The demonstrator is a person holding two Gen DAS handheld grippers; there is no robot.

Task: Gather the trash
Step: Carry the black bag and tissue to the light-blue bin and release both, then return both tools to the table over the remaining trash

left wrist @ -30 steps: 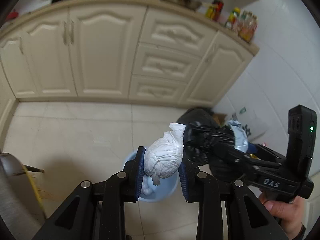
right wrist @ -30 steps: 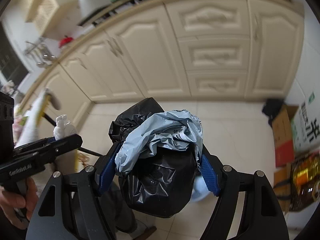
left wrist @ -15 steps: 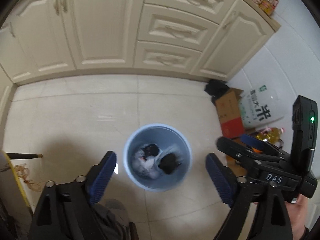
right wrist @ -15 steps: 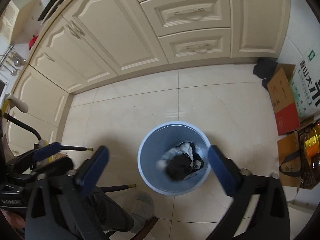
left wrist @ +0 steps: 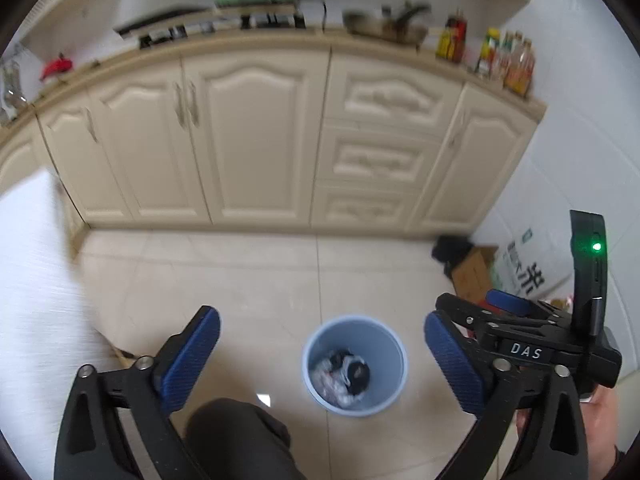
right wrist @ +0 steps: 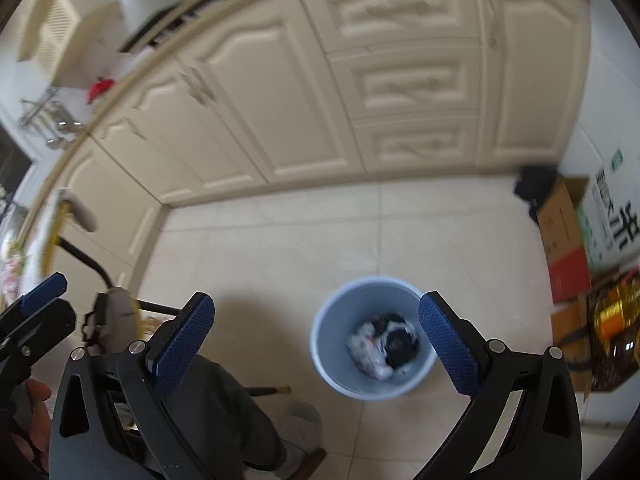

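cabinets (left wrist: 256, 140): cream, behind tiled floor (left wrist: 248, 276) | bin (left wrist: 390, 360): pale blue, upright on floor, white and black crumpled trash (left wrist: 344, 372) at bottom | left gripper (left wrist: 322, 358): jaws just opened wide, nothing between (above bin) | right gripper (right wrist: 316, 344): spread wide, empty
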